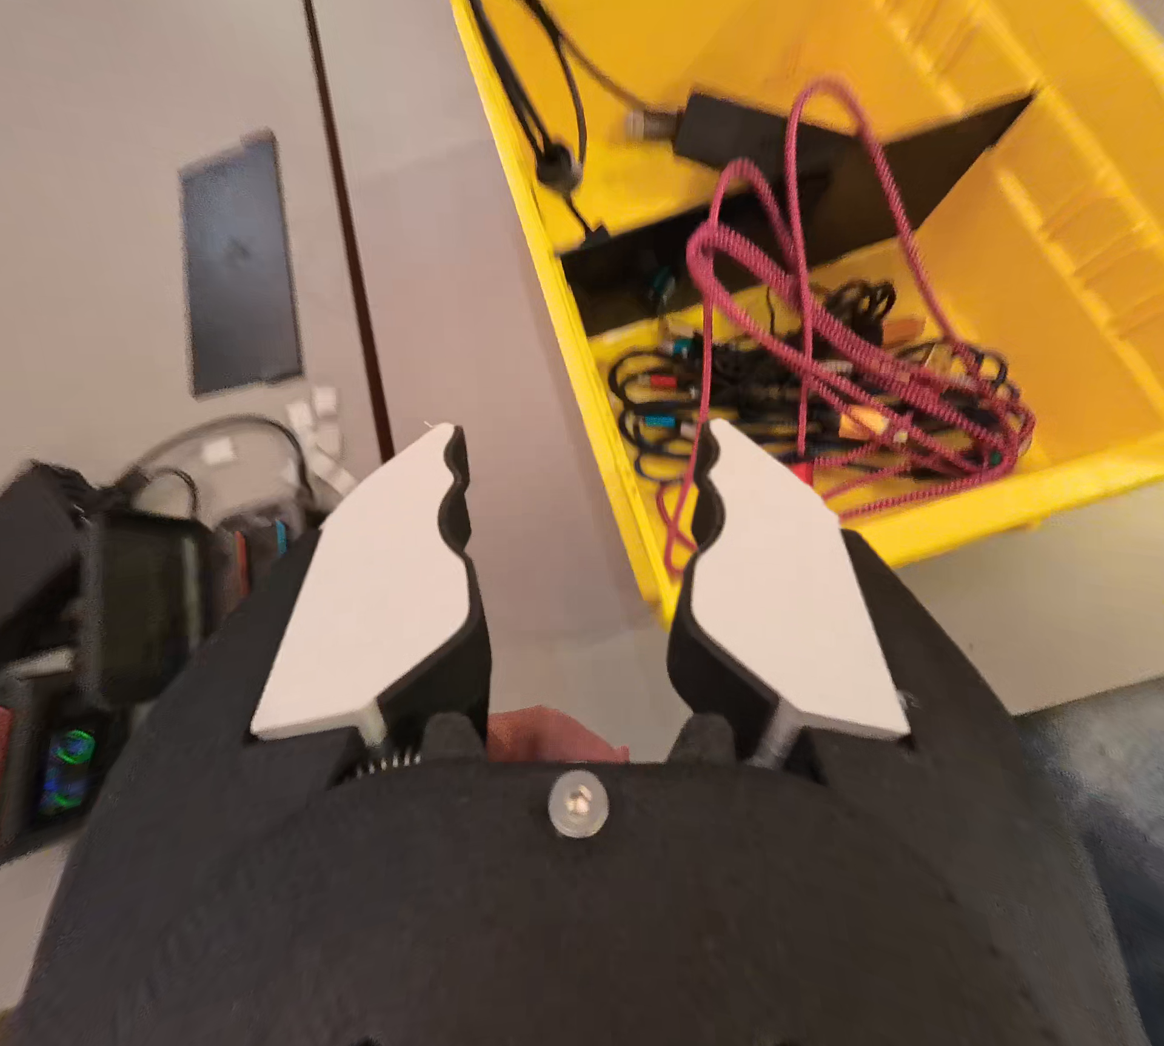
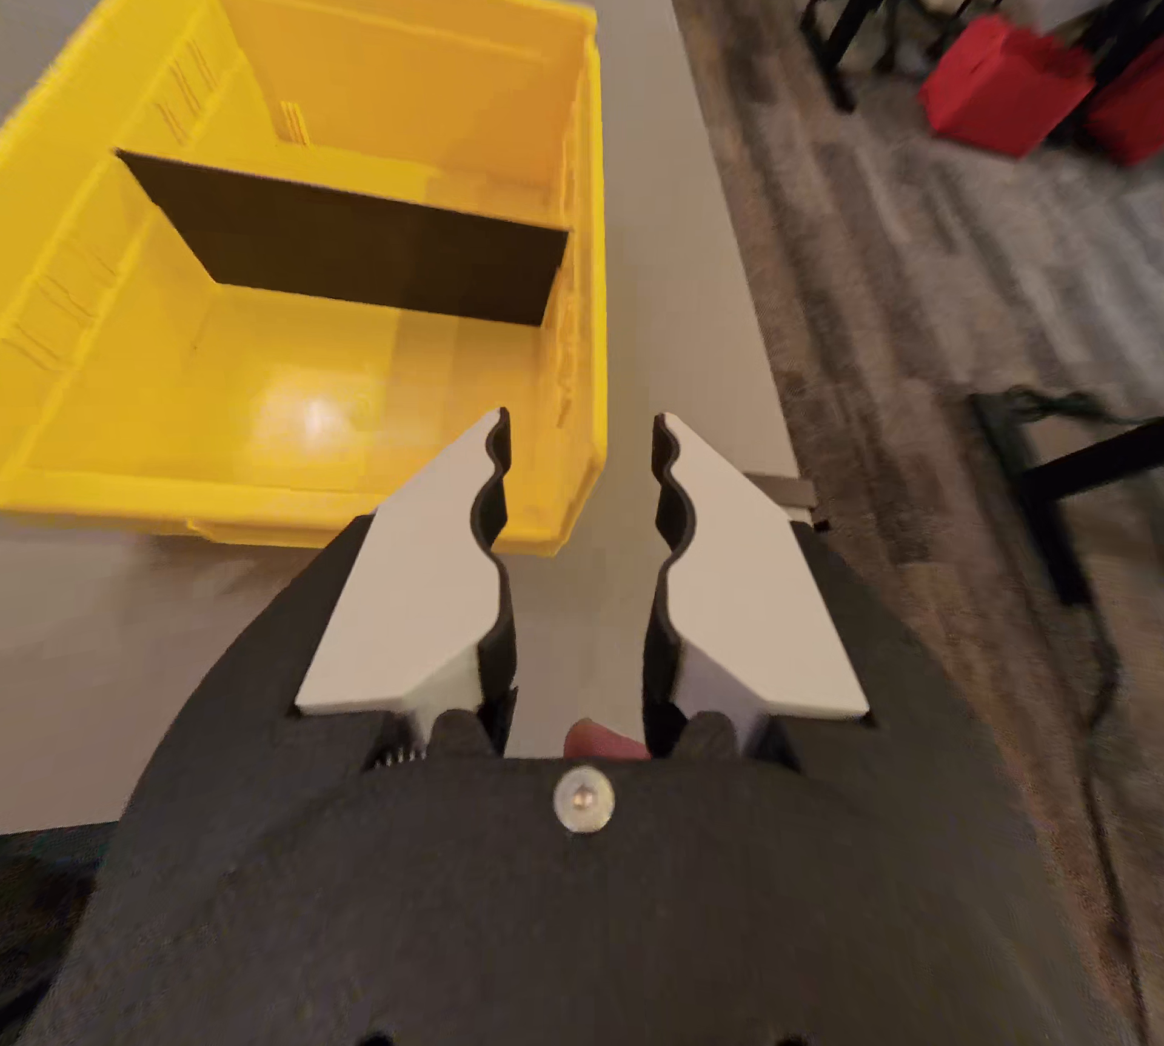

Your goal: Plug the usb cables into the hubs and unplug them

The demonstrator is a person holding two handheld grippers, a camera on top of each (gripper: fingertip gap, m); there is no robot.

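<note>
Both tongs gape empty — left tongs (image 1: pixel 586 436) just short of red cable (image 1: pixel 844 323).

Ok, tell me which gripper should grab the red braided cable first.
Left. The left gripper hangs open right beside the red braided cable; the right gripper faces an empty yellow bin.

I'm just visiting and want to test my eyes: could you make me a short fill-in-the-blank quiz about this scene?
1. The bin holding the cables is coloured ____.
2. The braided cable lying over the black ones is ____.
3. The divider across the empty bin is ____.
4. The left gripper and right gripper both hold ____.

Missing words: yellow; red; black; nothing
</note>
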